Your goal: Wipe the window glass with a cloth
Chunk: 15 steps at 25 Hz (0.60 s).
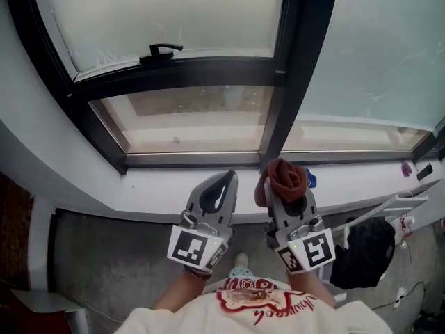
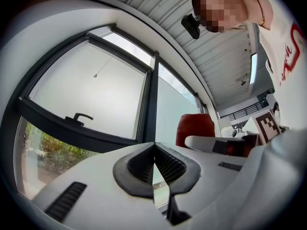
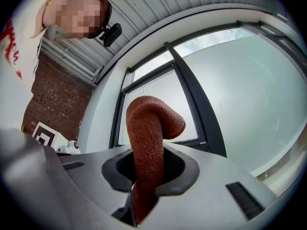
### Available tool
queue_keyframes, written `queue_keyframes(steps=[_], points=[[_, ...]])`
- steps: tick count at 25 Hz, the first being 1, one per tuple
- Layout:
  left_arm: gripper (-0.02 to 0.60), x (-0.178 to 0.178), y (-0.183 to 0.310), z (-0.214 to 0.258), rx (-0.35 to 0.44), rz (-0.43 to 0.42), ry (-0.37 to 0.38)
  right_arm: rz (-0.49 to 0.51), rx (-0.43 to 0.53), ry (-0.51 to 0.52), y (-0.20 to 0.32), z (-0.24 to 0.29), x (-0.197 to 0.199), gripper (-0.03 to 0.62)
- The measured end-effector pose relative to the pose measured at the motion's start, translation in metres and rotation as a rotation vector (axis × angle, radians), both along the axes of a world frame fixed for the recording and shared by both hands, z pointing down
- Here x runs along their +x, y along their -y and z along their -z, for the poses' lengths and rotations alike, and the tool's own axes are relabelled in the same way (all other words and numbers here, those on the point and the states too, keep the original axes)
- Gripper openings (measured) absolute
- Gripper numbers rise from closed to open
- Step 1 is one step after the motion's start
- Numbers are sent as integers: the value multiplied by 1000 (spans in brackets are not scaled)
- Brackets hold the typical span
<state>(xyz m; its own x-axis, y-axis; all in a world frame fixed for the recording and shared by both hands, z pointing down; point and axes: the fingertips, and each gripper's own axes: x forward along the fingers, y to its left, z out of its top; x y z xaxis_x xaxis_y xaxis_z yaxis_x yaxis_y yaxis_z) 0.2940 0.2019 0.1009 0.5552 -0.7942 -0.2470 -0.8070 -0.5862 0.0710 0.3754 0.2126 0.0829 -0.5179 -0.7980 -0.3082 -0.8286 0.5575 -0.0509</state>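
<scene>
A person's white shirt [image 1: 250, 312] fills the near edge of the head view, and both hands hold the grippers out over the floor just short of the sill.

The left gripper [image 1: 227, 177] is on the left with its tip over the sill [image 1: 139, 190]. Its jaws are closed: the ribbed pads [image 2: 168, 166] meet at the tip with only a thin wedge of light below, and nothing sits between them.

The right gripper [image 1: 288, 195] is just beside it, to the right. Its jaws are clamped on the cloth [image 1: 286, 177], a rust-red knitted piece. The cloth rises out of the jaws and curls over at the top, apart from the glass. A small blue object [image 1: 311, 179] shows just right of the cloth.

Near right, a dark bag [image 1: 365, 252] hangs at a white rack [image 1: 396, 204].

Beyond the sill is the window. A dark frame [image 1: 295, 68] divides it, with a clear lower pane [image 1: 188, 117] on the left and a frosted pane [image 1: 174, 12] above it. A black handle [image 1: 161, 49] sits on the crossbar between them. Right of the upright is another frosted pane [image 1: 375, 47].
</scene>
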Motion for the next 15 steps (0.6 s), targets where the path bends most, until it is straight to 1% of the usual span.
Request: queue_keyframes(steps=[4, 8, 12, 15], points=[[21, 4, 47, -4, -22, 30, 2, 26, -23, 0, 50, -3, 6, 81], [21, -1, 82, -1, -20, 45, 11, 33, -49, -10, 89, -11, 1, 81], [21, -10, 106, -5, -26, 25, 17, 20, -61, -37, 116, -22, -14, 81], [21, -18, 122, -12, -48, -1, 18, -3, -43, -91, 131, -26, -29, 81]])
